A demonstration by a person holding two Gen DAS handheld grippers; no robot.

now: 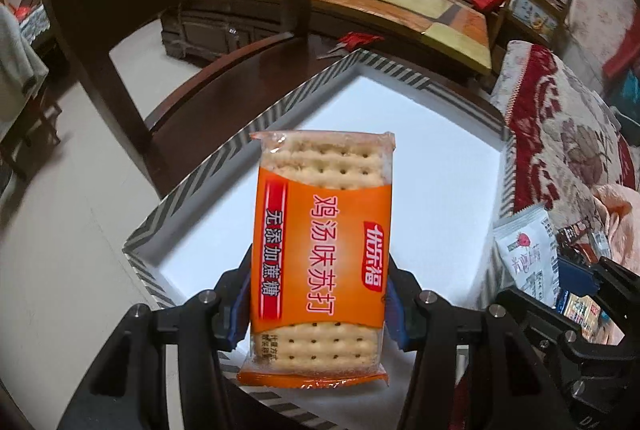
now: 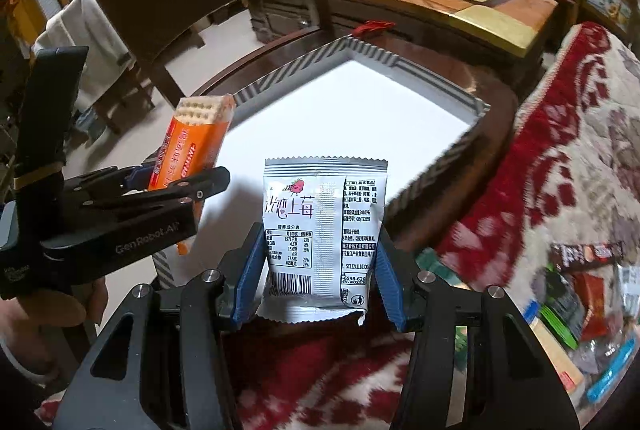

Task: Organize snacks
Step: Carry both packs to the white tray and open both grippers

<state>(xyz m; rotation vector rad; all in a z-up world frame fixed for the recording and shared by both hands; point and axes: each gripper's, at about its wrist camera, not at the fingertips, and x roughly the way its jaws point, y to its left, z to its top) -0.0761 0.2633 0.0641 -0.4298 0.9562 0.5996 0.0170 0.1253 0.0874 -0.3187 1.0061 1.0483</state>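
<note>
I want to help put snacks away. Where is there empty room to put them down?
The white floor of the striped box is bare from wall to wall, under the cracker pack and the white strawberry packet. The snack pile on the red floral blanket, right of the box, is crowded.

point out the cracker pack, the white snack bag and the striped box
cracker pack (image 1: pixel 320 250): left wrist view, on its orange label
white snack bag (image 2: pixel 324 230): right wrist view, on its back seam
striped box (image 2: pixel 288 70): right wrist view, on its far left wall
</note>
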